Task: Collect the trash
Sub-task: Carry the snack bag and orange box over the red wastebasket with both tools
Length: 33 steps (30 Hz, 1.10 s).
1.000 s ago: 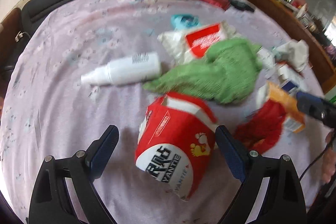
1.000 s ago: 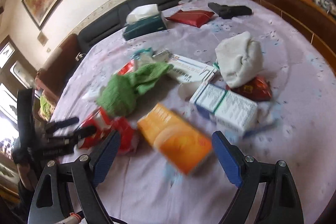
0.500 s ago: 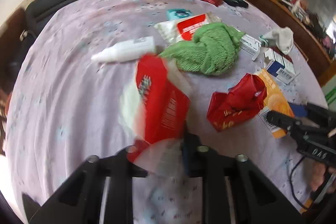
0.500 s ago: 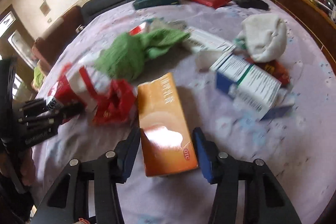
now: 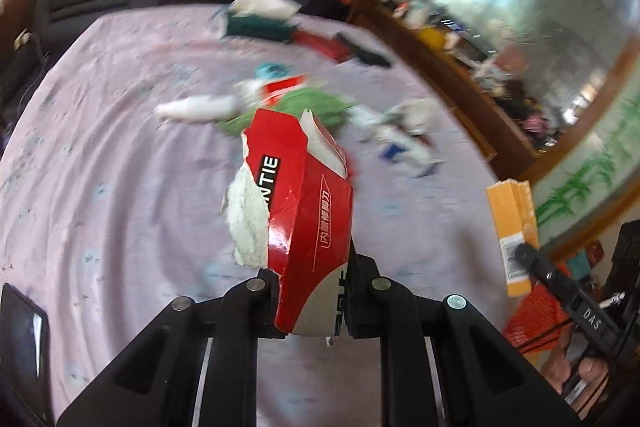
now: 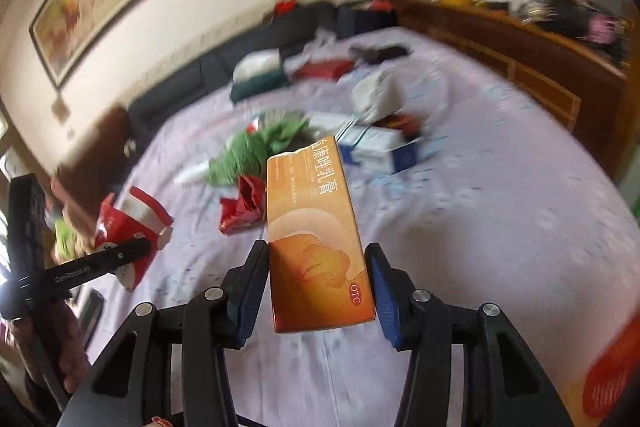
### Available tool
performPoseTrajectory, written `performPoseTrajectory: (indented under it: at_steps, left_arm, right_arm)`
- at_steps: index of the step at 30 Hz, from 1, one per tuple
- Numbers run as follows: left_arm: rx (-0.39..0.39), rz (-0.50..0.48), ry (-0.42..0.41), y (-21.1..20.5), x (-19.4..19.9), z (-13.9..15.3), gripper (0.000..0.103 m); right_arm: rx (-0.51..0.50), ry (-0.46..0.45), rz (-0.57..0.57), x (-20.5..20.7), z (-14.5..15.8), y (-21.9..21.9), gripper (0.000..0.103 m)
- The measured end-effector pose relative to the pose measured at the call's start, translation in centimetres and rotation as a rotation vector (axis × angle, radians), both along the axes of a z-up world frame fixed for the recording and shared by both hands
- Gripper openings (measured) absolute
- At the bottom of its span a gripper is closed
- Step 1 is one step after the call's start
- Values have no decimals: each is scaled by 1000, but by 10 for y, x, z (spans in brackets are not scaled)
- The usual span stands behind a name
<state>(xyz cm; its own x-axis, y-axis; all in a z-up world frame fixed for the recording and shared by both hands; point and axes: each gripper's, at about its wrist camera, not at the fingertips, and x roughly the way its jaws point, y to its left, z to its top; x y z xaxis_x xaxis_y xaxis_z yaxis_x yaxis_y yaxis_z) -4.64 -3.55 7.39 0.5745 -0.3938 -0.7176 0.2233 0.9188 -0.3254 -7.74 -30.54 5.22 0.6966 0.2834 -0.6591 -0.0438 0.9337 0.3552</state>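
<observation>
Lilac floral cloth (image 6: 500, 227) covers the desk, strewn with a green rag (image 6: 256, 151), a crumpled red wrapper (image 6: 244, 205) and a blue-and-white box (image 6: 384, 147). Lifted clear of the cloth, the left claw (image 5: 310, 291) is clamped narrow on a torn red carton (image 5: 308, 211), its top end tilted away. The right claw (image 6: 318, 287), also raised, grips an orange medicine box (image 6: 316, 227) by its long sides.
</observation>
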Motion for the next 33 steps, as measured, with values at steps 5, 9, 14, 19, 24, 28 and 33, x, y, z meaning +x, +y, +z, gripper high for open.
performPoseTrajectory:
  at_steps: [5,9,14,19,24,28,33]
  left_arm:
    - [-27,-123,-65,-50,-34,29,17]
    - [-46,-238,-96,-95,-58,43,17]
    - [-67,-384,-133,-151,-85,58,18]
    - [-77,-496,-154,-198,-106,68,18]
    - [-92,-596,-165,-242,-126,76,18]
    - [-96,-677,-159,-276,-135,76,18]
    - [-78,-769,-114,-320,-145,65,18]
  right_arm:
    - [44,-95,-117,-69,33,-36,52]
    - [71,-153,-213,-113,51,-63,52]
    - [84,-215,-350,-165,69,-100,53]
    - [75,-268,-503,-219,84,-138,53]
    - [32,-292,-654,-265,93,-167,53]
    - [28,-279,-759,-290,91,-189,53]
    - [53,-253,-843,-308,79,-209,53]
